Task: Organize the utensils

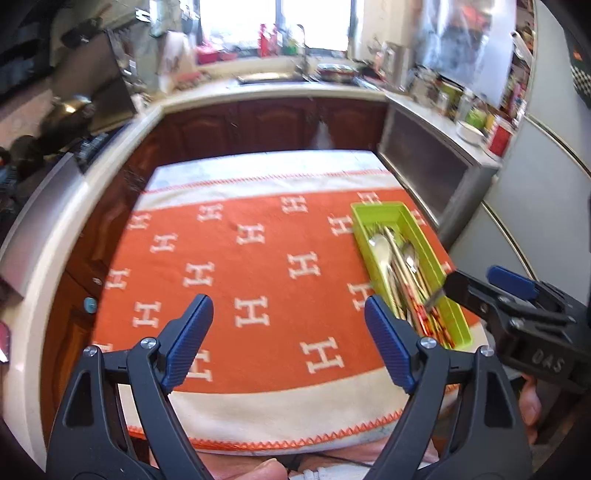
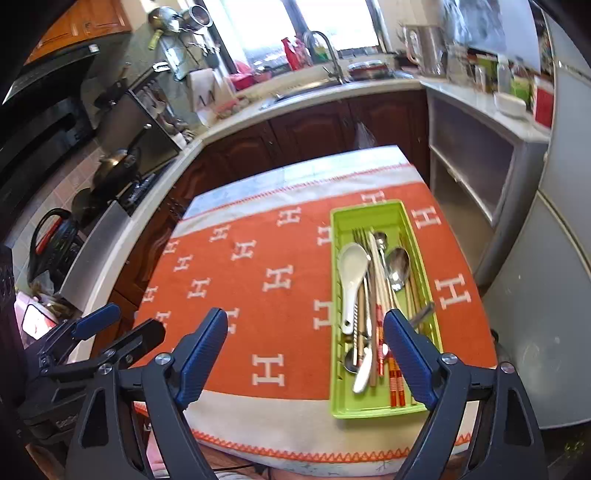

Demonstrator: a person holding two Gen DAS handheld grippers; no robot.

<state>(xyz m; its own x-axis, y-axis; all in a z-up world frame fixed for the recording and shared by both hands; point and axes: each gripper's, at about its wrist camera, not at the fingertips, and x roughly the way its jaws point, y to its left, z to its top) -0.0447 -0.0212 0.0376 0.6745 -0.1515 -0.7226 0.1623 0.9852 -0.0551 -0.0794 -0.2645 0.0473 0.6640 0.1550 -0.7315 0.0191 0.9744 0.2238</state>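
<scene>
Hovering above the orange cloth with white H letters [image 2: 280, 266], left gripper [image 1: 288, 325] and right gripper [image 2: 306, 339] both gaping wide, holding nothing, long green plastic tray [image 2: 369, 212] lying full of spoons, forks, chopsticks.

White "H" letters on orange cloth [image 2: 288, 325], "DAS" on right tool [image 1: 439, 295]

A bright window [image 2: 325, 22] is set above the sink [image 2: 314, 88]. Dark wood cabinets [image 2: 314, 129] are fitted beneath the sink; a grey refrigerator [image 2: 554, 258] is placed to its right.
</scene>
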